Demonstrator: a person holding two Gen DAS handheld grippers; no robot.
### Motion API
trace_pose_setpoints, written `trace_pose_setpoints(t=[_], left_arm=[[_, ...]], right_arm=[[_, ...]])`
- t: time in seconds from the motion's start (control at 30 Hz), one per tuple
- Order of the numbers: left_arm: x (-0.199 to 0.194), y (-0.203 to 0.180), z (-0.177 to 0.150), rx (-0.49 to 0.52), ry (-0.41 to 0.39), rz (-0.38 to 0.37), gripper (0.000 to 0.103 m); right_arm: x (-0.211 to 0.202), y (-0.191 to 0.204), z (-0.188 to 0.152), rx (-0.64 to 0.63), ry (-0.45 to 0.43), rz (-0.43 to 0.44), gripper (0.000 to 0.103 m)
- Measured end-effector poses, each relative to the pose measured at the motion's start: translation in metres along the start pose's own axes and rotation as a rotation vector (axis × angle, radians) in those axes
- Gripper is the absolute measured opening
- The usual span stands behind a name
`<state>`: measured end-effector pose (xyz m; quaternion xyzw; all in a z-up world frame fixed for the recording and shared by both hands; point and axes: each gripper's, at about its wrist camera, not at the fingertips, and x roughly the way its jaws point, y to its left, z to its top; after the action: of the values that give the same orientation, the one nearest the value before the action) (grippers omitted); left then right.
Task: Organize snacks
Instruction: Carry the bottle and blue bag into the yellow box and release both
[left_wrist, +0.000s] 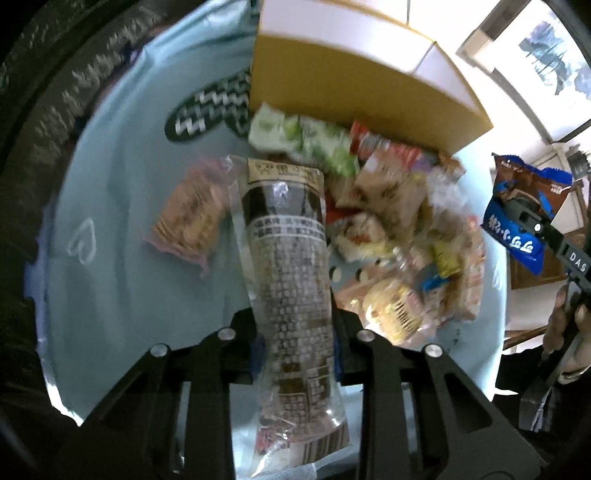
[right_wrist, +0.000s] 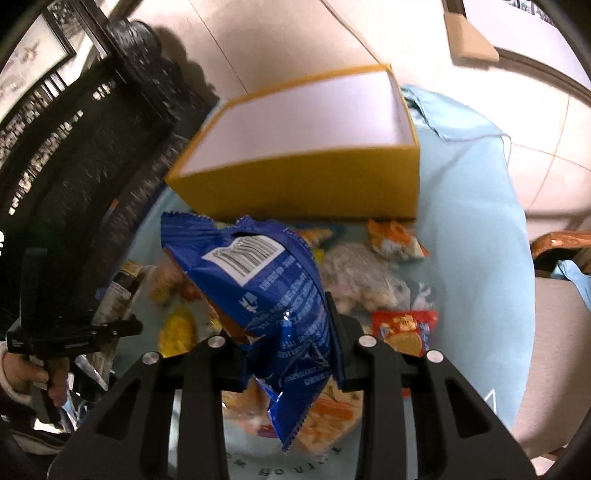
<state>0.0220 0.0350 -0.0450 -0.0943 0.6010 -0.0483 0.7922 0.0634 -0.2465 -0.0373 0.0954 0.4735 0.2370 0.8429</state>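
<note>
My left gripper is shut on a long clear packet with dark brown print, held above the light blue cloth. My right gripper is shut on a blue snack bag with a barcode; the bag also shows in the left wrist view, raised at the right. A pile of snack packets lies on the cloth in front of a yellow open box with a white inside, also in the left wrist view. The left gripper body shows at the left of the right wrist view.
A pink-edged cracker packet lies apart at the pile's left. A black-and-white patterned item lies beside the box. Red and orange packets lie right of my right gripper. Dark carved furniture stands at the left, tiled floor behind.
</note>
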Motion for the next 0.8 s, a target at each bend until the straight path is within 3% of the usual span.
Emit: trace_pose_setpoints(t=[0.2,0.37,0.5,0.63,0.67,0.7,0.77,0.8], left_arm=[[-0.038,-0.029,0.041,0.075,-0.107,-0.005,0.028],[-0.049,-0.054,0.113,0.122,-0.201,-0.023,0.028],[-0.030,-0.072,0.180,0.131,-0.218,-0.023,0.029],[0.009,-0.076,0.238,0.114,-0.203,-0.005,0.034],[0.018,-0.075,0.247,0.097,-0.196,-0.013,0.037],[0.027,-0.072,0.253,0.078,-0.189,-0.016,0.055],[0.040,-0.066,0.260,0.033,-0.198,0.040,0.086],[0.042,-0.066,0.260,0.030,-0.208,0.077,0.088]], right_arm=[[-0.014,0.013,0.034,-0.028,-0.060,0.037,0.033],[-0.008,0.014,0.097,-0.029,-0.135,0.022,0.033],[0.030,-0.002,0.149,0.006,-0.133,-0.039,0.033],[0.077,-0.019,0.177,0.060,-0.075,-0.095,0.034],[0.086,-0.022,0.180,0.069,-0.057,-0.101,0.037],[0.098,-0.026,0.182,0.086,-0.024,-0.118,0.038],[0.117,-0.033,0.184,0.115,0.035,-0.177,0.051],[0.118,-0.034,0.184,0.114,0.031,-0.195,0.051]])
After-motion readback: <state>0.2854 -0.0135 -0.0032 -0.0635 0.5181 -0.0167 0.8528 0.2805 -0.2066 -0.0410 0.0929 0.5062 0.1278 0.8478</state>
